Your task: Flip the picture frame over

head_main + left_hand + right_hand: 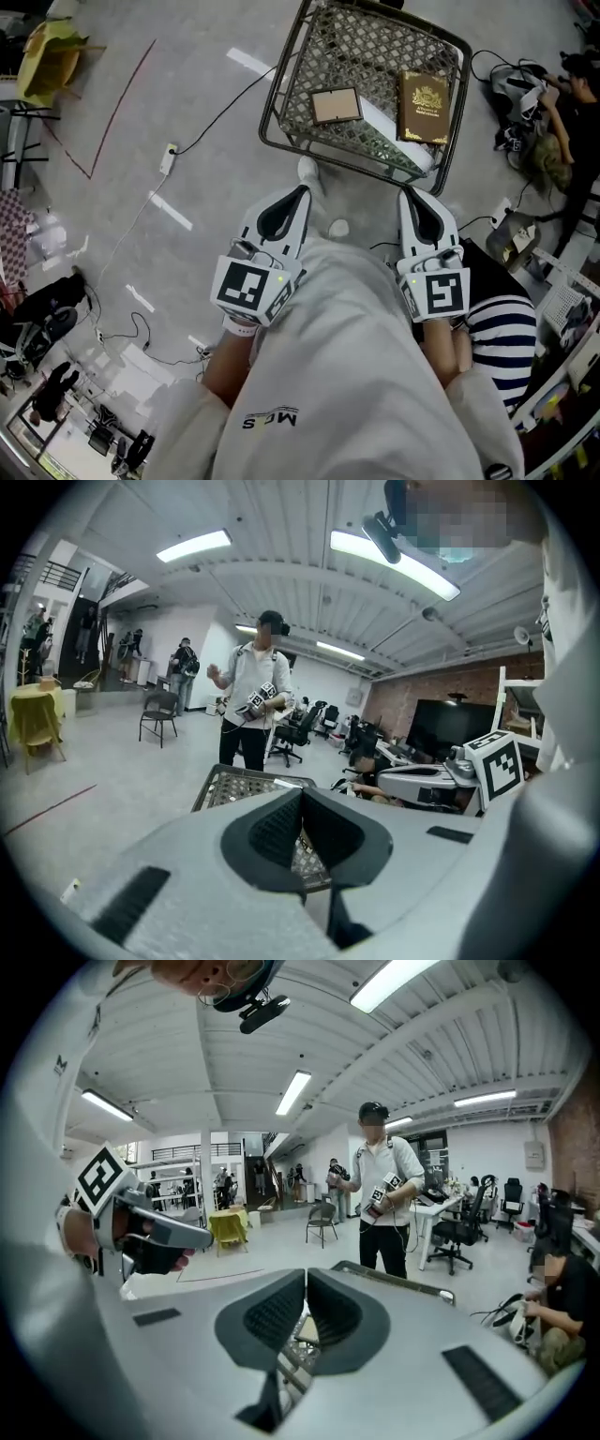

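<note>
A small picture frame (335,105) with a pale wooden edge lies flat, tan face up, in a dark wire-mesh basket (281,141) at the top of the head view. A brown book (424,106) lies to its right in the same basket. My left gripper (302,190) and right gripper (409,193) are held side by side short of the basket's near rim, both pointing towards it. Neither touches anything. In the left gripper view the jaws (301,794) meet at the tip with nothing between them. The right gripper (306,1276) looks the same.
A person (253,700) holding grippers stands beyond the basket (234,785). Cables and a power strip (168,157) lie on the grey floor to the left. A seated person in a striped top (502,337) is close on my right. Chairs and desks stand farther off.
</note>
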{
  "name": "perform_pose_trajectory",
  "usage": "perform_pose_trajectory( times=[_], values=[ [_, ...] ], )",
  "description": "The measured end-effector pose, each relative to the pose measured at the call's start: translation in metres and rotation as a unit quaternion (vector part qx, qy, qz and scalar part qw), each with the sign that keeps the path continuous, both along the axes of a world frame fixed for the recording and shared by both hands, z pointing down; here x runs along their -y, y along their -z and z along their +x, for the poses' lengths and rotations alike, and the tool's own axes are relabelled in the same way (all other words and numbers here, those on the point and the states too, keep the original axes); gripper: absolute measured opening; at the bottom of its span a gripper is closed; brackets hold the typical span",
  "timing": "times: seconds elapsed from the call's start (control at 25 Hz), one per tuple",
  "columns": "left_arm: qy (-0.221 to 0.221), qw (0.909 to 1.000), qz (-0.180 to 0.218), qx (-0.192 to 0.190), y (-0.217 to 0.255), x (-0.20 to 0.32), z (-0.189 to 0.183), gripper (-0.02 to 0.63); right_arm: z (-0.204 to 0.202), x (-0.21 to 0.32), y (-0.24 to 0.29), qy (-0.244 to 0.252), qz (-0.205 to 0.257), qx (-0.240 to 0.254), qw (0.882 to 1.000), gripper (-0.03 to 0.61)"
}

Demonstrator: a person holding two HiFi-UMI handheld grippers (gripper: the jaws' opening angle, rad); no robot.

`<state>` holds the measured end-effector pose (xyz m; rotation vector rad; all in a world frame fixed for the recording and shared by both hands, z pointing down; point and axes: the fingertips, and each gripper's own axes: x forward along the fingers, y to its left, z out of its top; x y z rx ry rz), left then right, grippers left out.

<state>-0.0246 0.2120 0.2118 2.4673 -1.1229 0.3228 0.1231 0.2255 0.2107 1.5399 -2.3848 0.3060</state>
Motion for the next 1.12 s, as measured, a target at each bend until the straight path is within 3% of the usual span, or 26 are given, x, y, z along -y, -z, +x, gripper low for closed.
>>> perform_pose_trajectory(
  times=[0.24,0.52,0.92,1.12],
  values=[
    [-0.024,0.9996,0.012,-0.011,0.009,0.093,-0.008,0.025,-0.022,0.087,0.006,-0.002,0.001,-0.011,1.000,0.020],
    [-0.042,0.9988,-0.017,-0.020,-0.011,0.156,-0.027,0.025,-0.038,0.150,-0.003,-0.030,-0.015,-0.024,0.999,0.020],
    [-0.049,0.9972,-0.053,-0.019,-0.030,0.176,-0.020,0.025,-0.041,0.176,-0.038,-0.012,-0.053,-0.027,0.998,0.020],
    [-0.045,0.9972,-0.059,-0.010,-0.039,0.177,-0.021,0.025,-0.048,0.186,-0.044,0.011,-0.050,-0.030,0.998,0.020]
  ],
)
